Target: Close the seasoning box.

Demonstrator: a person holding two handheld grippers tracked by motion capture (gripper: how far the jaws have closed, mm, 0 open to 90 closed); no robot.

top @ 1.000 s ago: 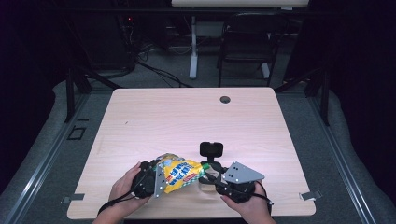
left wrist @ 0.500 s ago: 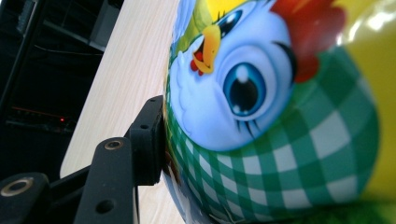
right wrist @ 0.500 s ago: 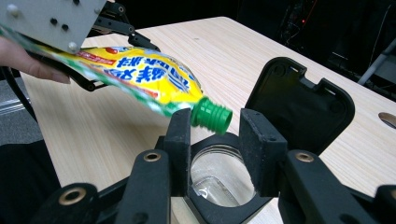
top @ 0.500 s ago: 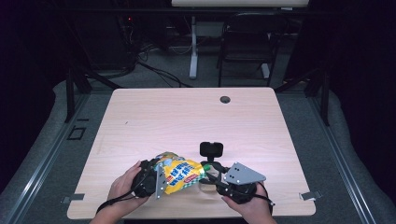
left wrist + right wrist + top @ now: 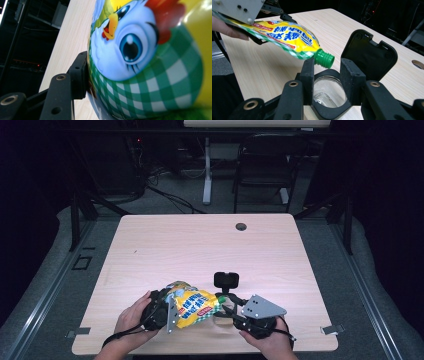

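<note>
A yellow pouch (image 5: 192, 304) with green check and a cartoon chicken (image 5: 145, 62) hangs tilted over the table's near edge, and my left gripper (image 5: 167, 312) is shut on it. One black finger (image 5: 78, 75) presses its side; the other is hidden behind the pouch. The pouch's uncapped green spout (image 5: 324, 58) points down over the mouth of a clear jar (image 5: 328, 92). The jar has a black collar, and its black flip lid (image 5: 369, 55) stands open. My right gripper (image 5: 328, 75) is shut on the collar, one jaw on each side, just right of the pouch (image 5: 287, 37).
The light wooden table (image 5: 200, 245) stretches away bare beyond the hands, with a round cable hole (image 5: 241, 226) near its far edge. A chair and desk legs stand on the floor behind the table. Both hands work close to the near edge.
</note>
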